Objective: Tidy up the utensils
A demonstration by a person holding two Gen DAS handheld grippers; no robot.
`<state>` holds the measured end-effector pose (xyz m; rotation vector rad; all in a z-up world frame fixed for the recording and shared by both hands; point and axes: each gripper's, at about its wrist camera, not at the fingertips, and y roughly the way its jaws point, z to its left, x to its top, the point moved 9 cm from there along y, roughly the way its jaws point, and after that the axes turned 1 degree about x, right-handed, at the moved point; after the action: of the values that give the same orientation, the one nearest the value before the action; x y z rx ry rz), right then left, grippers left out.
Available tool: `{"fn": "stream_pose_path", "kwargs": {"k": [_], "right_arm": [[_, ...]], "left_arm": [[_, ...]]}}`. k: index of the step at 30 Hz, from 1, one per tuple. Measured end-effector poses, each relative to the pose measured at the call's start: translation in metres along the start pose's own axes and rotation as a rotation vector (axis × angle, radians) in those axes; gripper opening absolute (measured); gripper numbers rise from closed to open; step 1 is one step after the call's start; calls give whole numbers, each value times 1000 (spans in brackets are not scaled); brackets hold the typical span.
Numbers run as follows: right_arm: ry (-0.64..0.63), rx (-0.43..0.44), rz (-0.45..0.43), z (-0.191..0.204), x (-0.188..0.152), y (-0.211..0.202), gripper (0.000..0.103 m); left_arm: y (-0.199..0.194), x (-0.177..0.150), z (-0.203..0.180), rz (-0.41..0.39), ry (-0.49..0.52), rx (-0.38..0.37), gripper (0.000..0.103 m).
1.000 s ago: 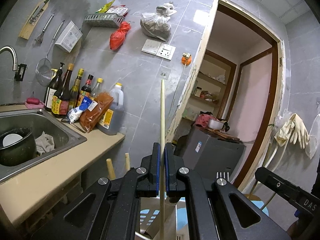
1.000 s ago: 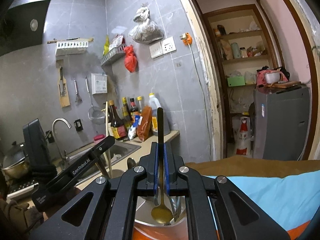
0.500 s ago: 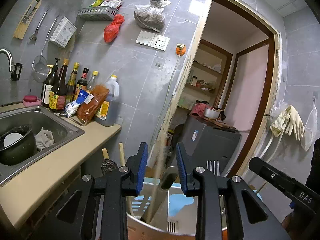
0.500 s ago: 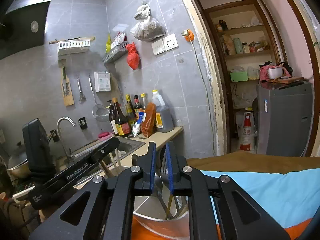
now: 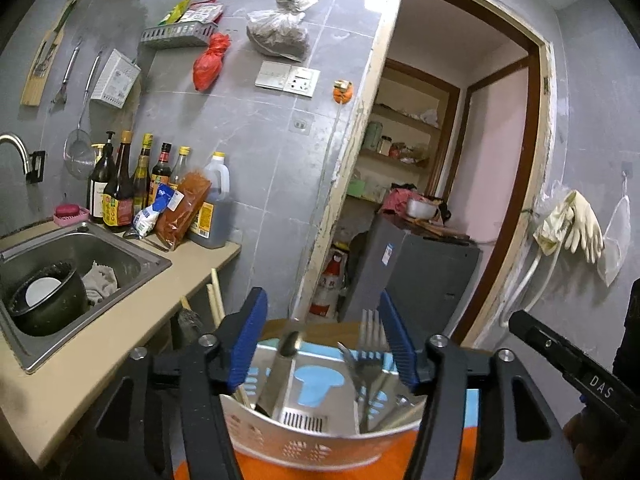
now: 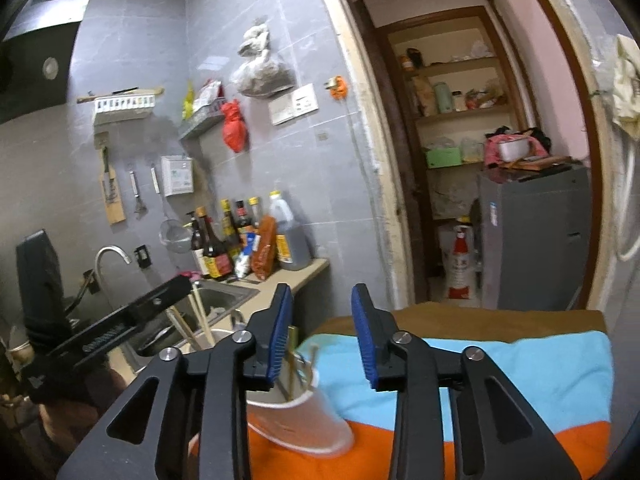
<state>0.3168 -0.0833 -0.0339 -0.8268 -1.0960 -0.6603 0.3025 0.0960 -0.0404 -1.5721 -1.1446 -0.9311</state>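
A white perforated utensil holder [image 5: 320, 438] stands on an orange and blue cloth. It holds forks [image 5: 370, 356], a metal handle [image 5: 280, 368] and chopsticks [image 5: 242, 394]. My left gripper [image 5: 322, 340] is open and empty just above the holder, jaws wide apart. In the right wrist view the holder [image 6: 304, 416] sits below and left of my right gripper [image 6: 322, 332], which is open and empty. Chopsticks [image 6: 200, 316] stick up by the left gripper's body [image 6: 120, 320].
A beige counter [image 5: 100, 344] with a steel sink [image 5: 80, 264], a black pot [image 5: 44, 300] and sauce bottles [image 5: 132, 188] lies to the left. A doorway with a grey cabinet [image 5: 416, 276] is ahead. The striped cloth [image 6: 500, 380] covers the surface at right.
Both grippers opened. The left let go of a chopstick and the right let go of a spoon; both dropped into the holder. The right gripper drew back to the right.
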Motion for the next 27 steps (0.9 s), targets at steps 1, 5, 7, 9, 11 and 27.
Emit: {"fn": "stream_pose_path", "kwargs": {"k": [1,5,7,9,11,27], "right_arm": [[6,-16,0,-5,1,-5,37],[13,-74,-4,-22,5,-26,63],[5,-108,-12,-28,6,-38,73],[3,-141,-16,-34,7,-50,78],[8,-170,-16,-39,7,-64,89],[-4,-337,20,-32,-19,-170,103]], "left_arm": [[-1,-1,-3,8,5,2,59],[-8,-8,-20,52,26,17,83],[-15,-11,-27,61,33,51,93],[-22,-14,-31,62,40,86,95],[-30,-16,-35,62,38,104,95],[-123,-40,-74,63,111,146,95]]}}
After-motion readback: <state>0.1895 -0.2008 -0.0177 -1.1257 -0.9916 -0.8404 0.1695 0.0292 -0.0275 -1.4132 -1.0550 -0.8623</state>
